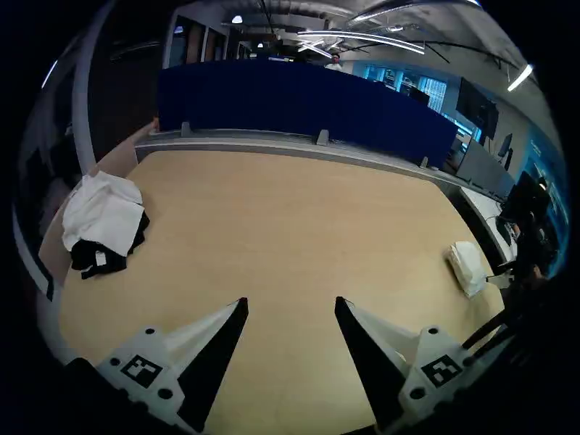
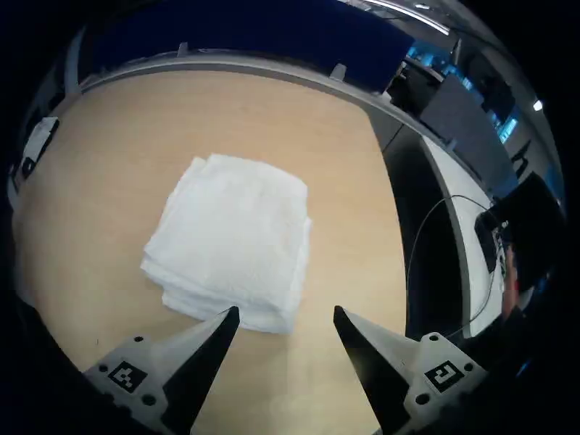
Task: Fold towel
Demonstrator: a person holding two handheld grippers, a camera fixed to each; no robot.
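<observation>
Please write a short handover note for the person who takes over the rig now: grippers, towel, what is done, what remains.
Left gripper: open, empty, above bare table.
Right gripper: open, empty, jaws at the near edge of the towel, not gripping it.
Towel: white, folded into a thick stack, flat on the table.
Pile: loose white and black cloths at the table's far left in the left gripper view.
Done: towel looks fully folded.
Left: likely nothing on this towel; perhaps the pile is next.
</observation>
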